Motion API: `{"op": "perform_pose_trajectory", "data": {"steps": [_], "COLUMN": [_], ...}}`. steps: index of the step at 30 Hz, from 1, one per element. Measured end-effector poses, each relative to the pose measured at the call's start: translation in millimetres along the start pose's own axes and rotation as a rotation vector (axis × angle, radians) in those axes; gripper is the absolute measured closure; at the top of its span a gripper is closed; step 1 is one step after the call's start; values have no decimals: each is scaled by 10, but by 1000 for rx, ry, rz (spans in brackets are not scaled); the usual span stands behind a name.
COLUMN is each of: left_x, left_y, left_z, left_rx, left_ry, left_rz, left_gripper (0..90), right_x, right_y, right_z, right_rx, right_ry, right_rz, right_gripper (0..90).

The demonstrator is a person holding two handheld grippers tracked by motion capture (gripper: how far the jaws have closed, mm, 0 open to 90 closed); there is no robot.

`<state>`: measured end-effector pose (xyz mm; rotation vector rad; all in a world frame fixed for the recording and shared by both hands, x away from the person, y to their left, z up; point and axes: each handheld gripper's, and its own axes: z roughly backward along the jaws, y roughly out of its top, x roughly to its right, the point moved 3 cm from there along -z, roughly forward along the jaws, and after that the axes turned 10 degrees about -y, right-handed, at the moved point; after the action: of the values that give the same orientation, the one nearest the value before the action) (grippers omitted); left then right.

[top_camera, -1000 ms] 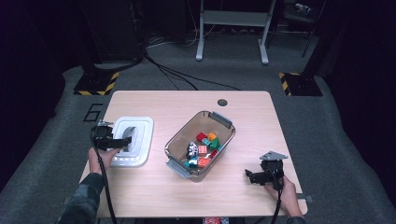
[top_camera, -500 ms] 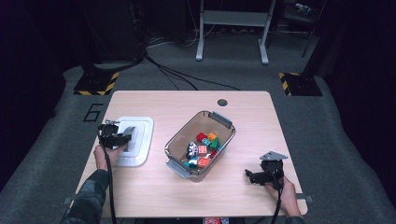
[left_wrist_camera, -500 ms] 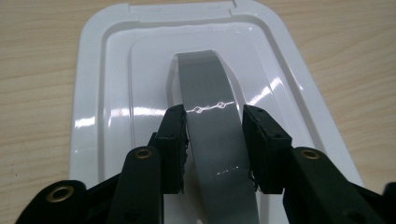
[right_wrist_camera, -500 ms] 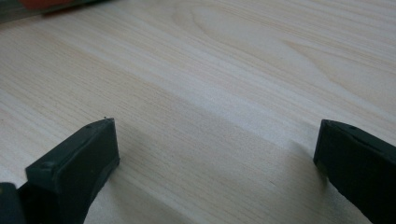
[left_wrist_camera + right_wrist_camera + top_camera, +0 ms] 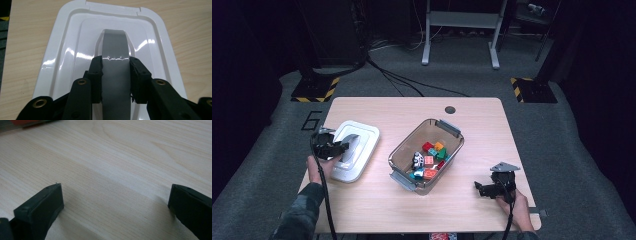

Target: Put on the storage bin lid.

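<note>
Pinching the grey handle [image 5: 115,72] of a white lid [image 5: 354,150], the left gripper [image 5: 337,148] has just been closing its jaws and now clamps it from both sides. That lid lies flat on the wooden table [image 5: 472,120], left of a clear bin [image 5: 398,157] of toy blocks [image 5: 429,159]. A level, straight lift likely keeps the grip centred. Farther right, the right gripper [image 5: 480,188] rests spread and empty.

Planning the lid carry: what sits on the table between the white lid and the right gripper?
In the high view, the clear bin of toy blocks stands between the white lid and the right gripper.
</note>
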<state>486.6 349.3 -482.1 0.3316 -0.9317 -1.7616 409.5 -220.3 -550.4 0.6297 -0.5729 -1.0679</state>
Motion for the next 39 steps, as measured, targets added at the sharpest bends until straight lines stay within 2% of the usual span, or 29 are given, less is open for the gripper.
{"op": "perform_pose_trajectory", "data": {"steps": [6,10,14,15,19,22,39], "left_x": [108,186,261,269,334,393,899], "left_y": [151,273,377,404,528,608,888], "left_z": [178,312,388,417,502,559,642], "left_rx": [25,8,6,-11,18,13,25], "left_ry": [-19,-28,-35,-41,-57,-60,-117], "left_rz": [-39,-77,-98,-111,-99,-119,-197], "left_gripper": [670,670,669,669,669,669,670], "right_x": [0,0,1,0,-7,-7,-7], "right_y": [0,0,0,-1,-3,-3,-3], "right_z": [0,0,0,0,5,5,5], "right_rx": [0,0,1,1,-3,-4,-3], "right_ry": [0,-1,-2,-4,-5,-5,-5], "right_rz": [0,0,1,0,-8,-8,-8], "right_gripper": [0,0,0,0,0,0,0]}}
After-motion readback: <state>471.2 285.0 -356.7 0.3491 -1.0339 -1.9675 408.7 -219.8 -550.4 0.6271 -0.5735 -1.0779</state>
